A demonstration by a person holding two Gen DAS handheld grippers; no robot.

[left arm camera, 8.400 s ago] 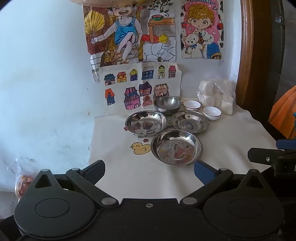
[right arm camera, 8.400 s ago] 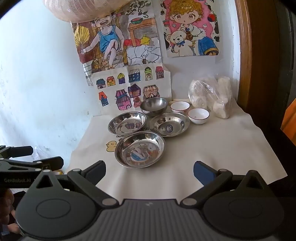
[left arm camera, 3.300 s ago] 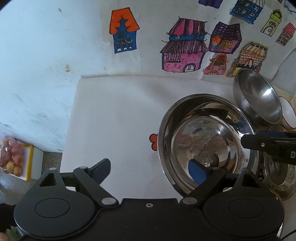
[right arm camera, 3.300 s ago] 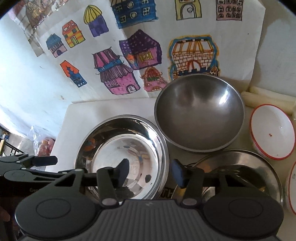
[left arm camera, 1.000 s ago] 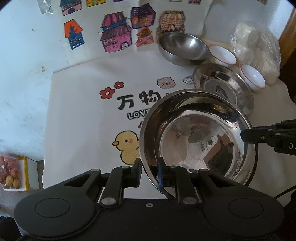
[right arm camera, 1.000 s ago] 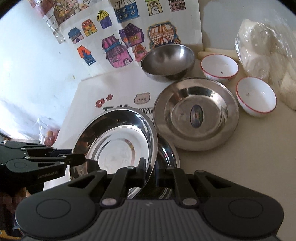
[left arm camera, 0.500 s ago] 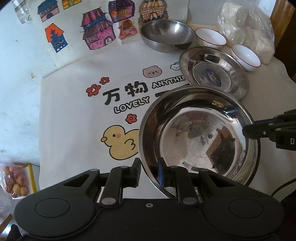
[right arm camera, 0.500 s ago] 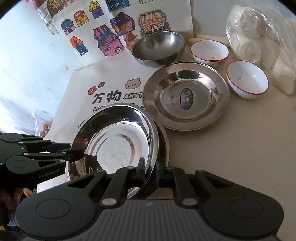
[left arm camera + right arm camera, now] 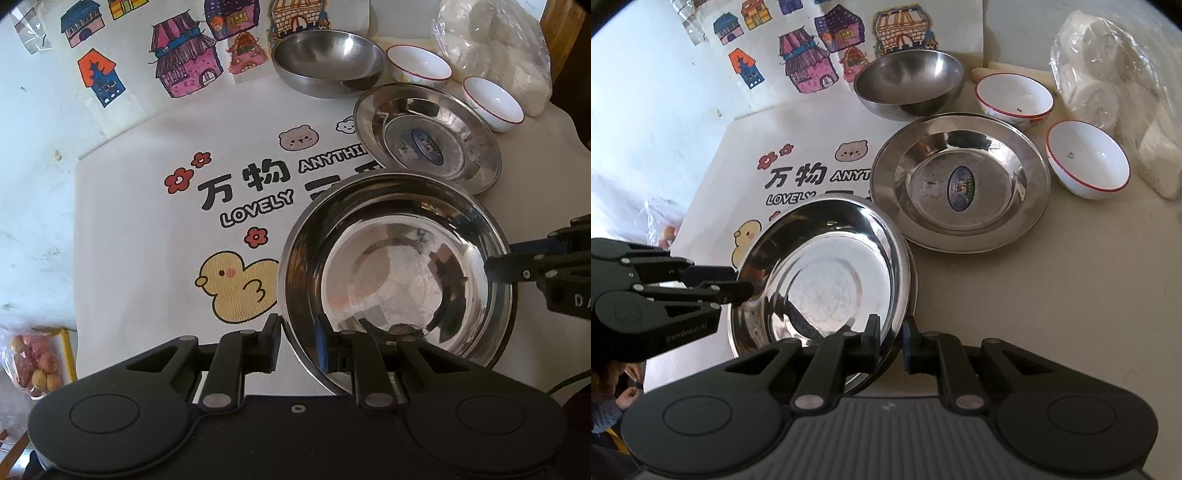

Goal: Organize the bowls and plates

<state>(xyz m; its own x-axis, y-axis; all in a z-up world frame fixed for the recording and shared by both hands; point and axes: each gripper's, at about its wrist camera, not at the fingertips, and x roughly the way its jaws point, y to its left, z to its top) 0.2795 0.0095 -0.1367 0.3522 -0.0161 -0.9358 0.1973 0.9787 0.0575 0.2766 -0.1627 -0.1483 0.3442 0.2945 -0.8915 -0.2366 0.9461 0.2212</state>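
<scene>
Now your left gripper and right gripper both clamp their fingers on opposite rims of the steel plate, nested over another plate, beside the stickered plate

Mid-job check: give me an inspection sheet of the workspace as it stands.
Surface: printed cloth covers the table.
Job's things: held steel plate over a second plate; stickered plate, steel bowl, two white bowls behind.
Clutter: plastic bag at right.
Grippers: left gripper and right gripper both shut on the held plate's rim, opposite sides.
Cables: dark cable at the right edge.
Surroundings: house drawings on wall.
</scene>
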